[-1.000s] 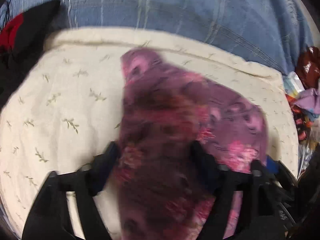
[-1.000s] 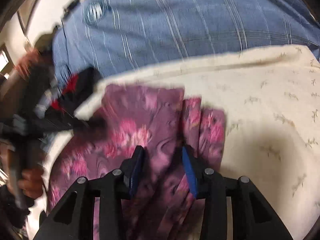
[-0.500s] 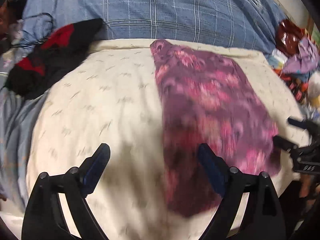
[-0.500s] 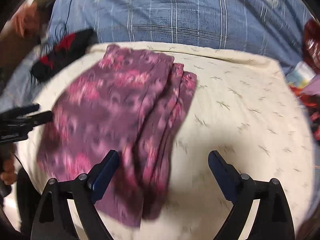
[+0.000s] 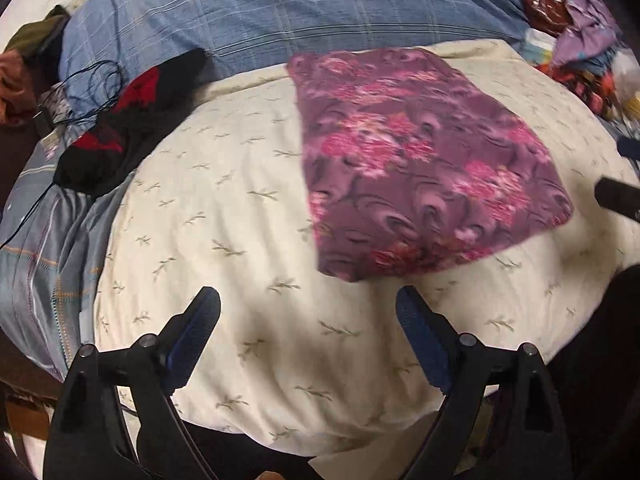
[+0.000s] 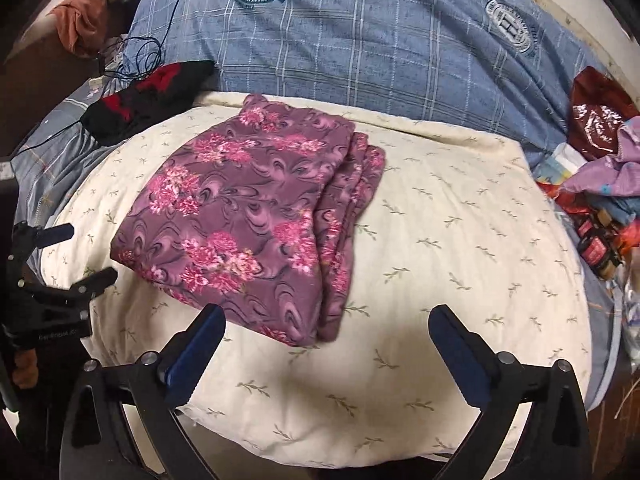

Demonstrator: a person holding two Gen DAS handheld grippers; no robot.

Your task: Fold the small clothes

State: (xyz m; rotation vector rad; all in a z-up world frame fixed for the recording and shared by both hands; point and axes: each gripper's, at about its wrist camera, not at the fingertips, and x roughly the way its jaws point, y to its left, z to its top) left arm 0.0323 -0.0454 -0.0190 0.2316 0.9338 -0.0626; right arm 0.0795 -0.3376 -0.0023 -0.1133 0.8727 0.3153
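Note:
A purple garment with pink flowers (image 6: 256, 216) lies folded in layers on a cream cushion (image 6: 460, 248); it also shows in the left wrist view (image 5: 420, 160). My left gripper (image 5: 308, 308) is open and empty, hovering in front of the garment's near edge. It also shows at the left edge of the right wrist view (image 6: 68, 256). My right gripper (image 6: 326, 324) is open and empty, just short of the garment's near corner. Its fingertips (image 5: 616, 196) show at the right edge of the left wrist view.
A blue checked blanket (image 6: 360, 48) lies behind the cushion. A black and red garment (image 6: 144, 100) lies at the back left beside thin cables (image 6: 136, 56). A heap of clothes and packets (image 6: 596, 168) lies at the right. An orange cloth (image 6: 80, 24) sits at the far left.
Both grippers let go of the purple garment and opened wide. Both drew back toward the near edge of the cushion, leaving the garment folded and flat.

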